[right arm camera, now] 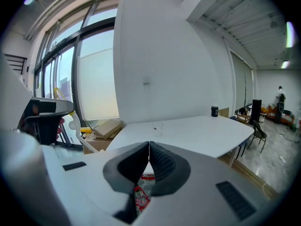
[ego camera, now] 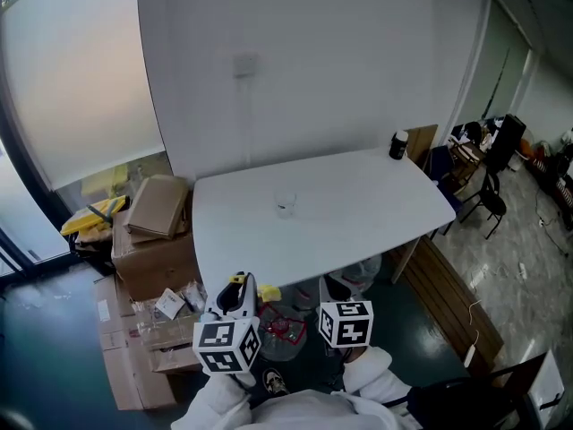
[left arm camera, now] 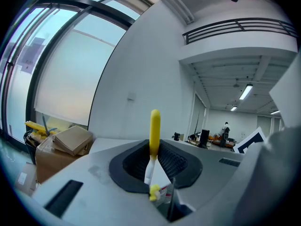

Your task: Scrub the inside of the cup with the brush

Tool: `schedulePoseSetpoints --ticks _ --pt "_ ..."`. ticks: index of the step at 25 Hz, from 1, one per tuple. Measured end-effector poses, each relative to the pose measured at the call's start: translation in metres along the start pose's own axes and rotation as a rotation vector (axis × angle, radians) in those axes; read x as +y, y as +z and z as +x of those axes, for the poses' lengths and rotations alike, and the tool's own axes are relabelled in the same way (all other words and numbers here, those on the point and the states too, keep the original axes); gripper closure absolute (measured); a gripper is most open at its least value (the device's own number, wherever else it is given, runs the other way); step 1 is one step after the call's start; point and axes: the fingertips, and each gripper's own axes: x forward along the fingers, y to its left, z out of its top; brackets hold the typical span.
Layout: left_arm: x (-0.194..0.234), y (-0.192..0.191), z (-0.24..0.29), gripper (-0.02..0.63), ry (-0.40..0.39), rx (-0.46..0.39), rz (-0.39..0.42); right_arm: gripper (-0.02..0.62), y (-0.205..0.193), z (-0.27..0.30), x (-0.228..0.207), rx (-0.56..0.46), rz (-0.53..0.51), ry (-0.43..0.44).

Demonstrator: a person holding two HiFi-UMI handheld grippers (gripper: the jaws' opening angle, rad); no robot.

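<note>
A small clear cup (ego camera: pixel 285 206) stands alone near the middle of the white table (ego camera: pixel 358 213); the right gripper view shows the cup (right arm camera: pixel 160 127) far ahead on the tabletop. My left gripper (ego camera: pixel 240 288) is off the table's near edge, shut on a brush (left arm camera: pixel 154 128) with a yellow handle and white neck that sticks up between the jaws. The brush's yellow end (ego camera: pixel 237 279) shows at the gripper's tip in the head view. My right gripper (ego camera: pixel 334 287) is beside it, also short of the table, jaws shut (right arm camera: pixel 149 147) with nothing between them.
A black container (ego camera: pixel 398 144) sits at the table's far right corner. Cardboard boxes (ego camera: pixel 157 240) are stacked left of the table. A bin with red litter (ego camera: pixel 282 330) is under the near edge. Chairs and desks (ego camera: pixel 488 195) stand at the right.
</note>
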Motion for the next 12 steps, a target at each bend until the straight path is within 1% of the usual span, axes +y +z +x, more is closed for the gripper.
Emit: schedulePoseSetpoints --ticks 6,12 --pt "0.017 0.009 0.039 0.552 -0.002 0.003 0.016 0.532 0.01 0.039 -0.008 0.005 0.025 0.004" --pt "0.026 0.007 0.069 0.552 -0.016 0.033 0.019 0.532 -0.002 0.061 -0.019 0.04 0.067 -0.008"
